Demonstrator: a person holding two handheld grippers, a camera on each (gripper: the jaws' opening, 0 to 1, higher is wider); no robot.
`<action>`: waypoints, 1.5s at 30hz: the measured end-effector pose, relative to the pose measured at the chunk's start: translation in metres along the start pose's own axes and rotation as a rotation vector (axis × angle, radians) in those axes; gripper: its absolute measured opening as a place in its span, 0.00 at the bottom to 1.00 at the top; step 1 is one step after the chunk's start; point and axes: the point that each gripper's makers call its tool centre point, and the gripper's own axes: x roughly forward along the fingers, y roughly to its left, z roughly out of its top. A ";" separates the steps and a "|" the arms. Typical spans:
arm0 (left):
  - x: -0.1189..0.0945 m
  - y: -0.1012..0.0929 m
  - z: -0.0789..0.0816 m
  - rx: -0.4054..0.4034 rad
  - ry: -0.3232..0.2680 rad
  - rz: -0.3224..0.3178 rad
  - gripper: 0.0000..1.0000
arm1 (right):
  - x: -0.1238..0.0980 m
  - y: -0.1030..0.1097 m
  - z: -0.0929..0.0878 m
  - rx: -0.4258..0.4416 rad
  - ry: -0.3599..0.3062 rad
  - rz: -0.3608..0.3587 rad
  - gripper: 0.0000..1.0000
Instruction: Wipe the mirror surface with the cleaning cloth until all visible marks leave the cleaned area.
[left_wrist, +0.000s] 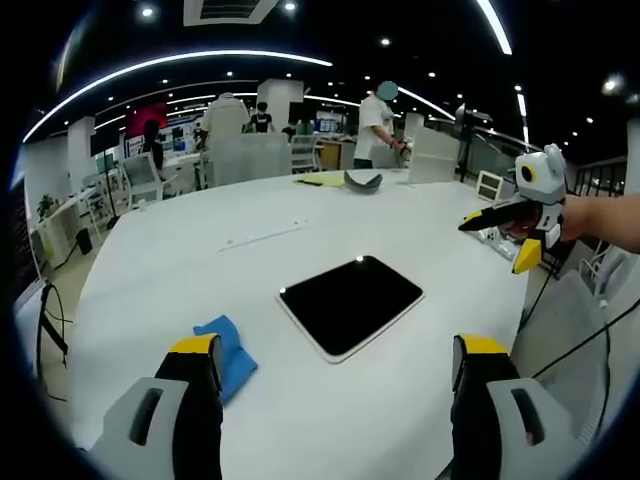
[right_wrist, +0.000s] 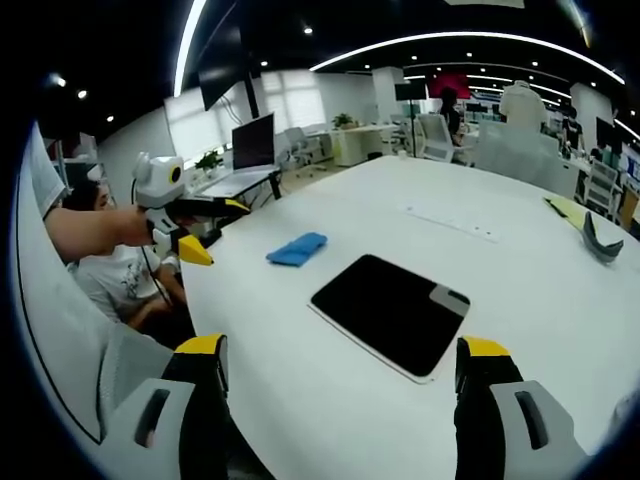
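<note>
A dark mirror (left_wrist: 350, 303) with a thin white rim lies flat on the white table (left_wrist: 200, 260), reflecting a ceiling light. A crumpled blue cloth (left_wrist: 230, 352) rests just left of it, partly behind my left jaw. My left gripper (left_wrist: 338, 348) hovers open over the near table edge, holding nothing. Held by a hand, my right gripper (left_wrist: 498, 237) floats at the table's right side, jaws apart. In the right gripper view the mirror (right_wrist: 390, 312) sits ahead of the open right gripper (right_wrist: 345, 348). The cloth (right_wrist: 297, 248) lies beyond it, near the left gripper (right_wrist: 216, 228).
A grey curved object (left_wrist: 362, 180) and a yellow sheet (left_wrist: 318, 180) lie at the table's far end. A seated person (right_wrist: 110, 275) is beside the table edge. A mesh chair back (left_wrist: 575, 320) stands close by. People and desks are far behind.
</note>
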 end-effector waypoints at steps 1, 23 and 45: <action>0.001 0.000 0.001 0.000 -0.003 0.000 0.96 | 0.000 0.000 0.000 0.001 0.000 0.001 0.94; 0.003 -0.002 0.002 0.001 0.001 -0.007 0.96 | 0.000 0.001 0.000 0.002 -0.006 0.002 0.94; 0.004 0.000 0.003 -0.016 -0.011 -0.008 0.95 | 0.000 0.004 -0.002 -0.020 0.004 0.007 0.94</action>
